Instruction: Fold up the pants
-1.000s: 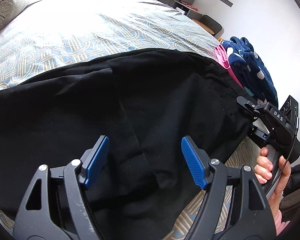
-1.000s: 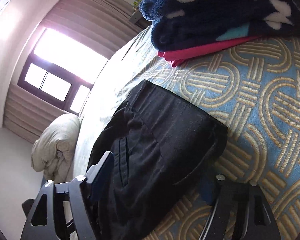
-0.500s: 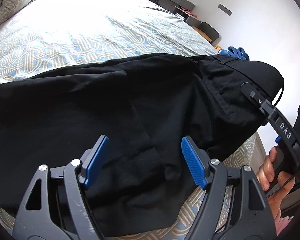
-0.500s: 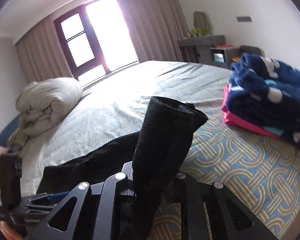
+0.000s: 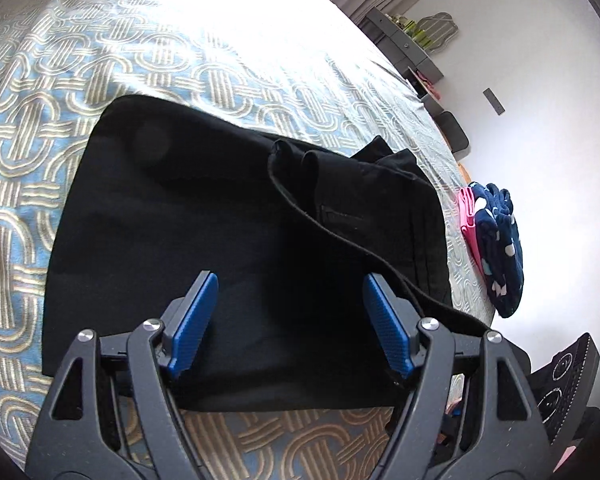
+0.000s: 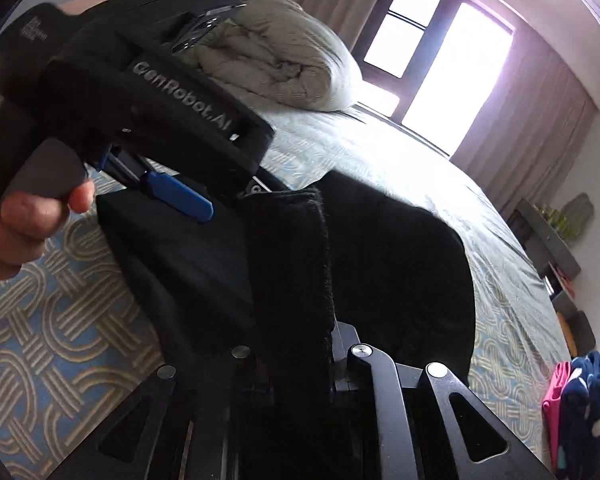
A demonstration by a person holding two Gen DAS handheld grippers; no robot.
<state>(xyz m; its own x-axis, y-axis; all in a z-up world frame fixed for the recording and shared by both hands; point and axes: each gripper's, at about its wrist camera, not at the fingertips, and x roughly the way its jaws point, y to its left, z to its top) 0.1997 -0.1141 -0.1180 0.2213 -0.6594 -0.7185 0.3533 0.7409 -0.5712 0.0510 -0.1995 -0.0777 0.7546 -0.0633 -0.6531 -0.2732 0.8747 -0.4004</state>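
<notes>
**Right gripper pinches the waistband fold while the left hangs open over the black pants**

The black pants lie folded over on the patterned bedspread, a dark slab directly ahead of and beneath the left gripper. Its blue pads stand wide apart with nothing pressed between them; black cloth fills the whole gap behind them, but the pads touch none of it that can be seen. Just past the right-hand pad, a raised edge of the trousers runs as a thin dark band from beyond the fingertips down toward that finger's outer side.

In the right wrist view, the right gripper has its fingers drawn close together and clamped on a thick upright fold of the pants, which rises straight out from between them and hides the pads. The rest of the garment spreads ahead of and to both sides of those fingers. Up and to the left of the fold, a hand holds the left gripper's handle, one blue pad showing just above the cloth.

Far to the right of both sets of fingers, at the bed's edge, sits a navy spotted fleece stacked with a pink garment. Well beyond the right fingertips, a rolled grey duvet rests near the window.
</notes>
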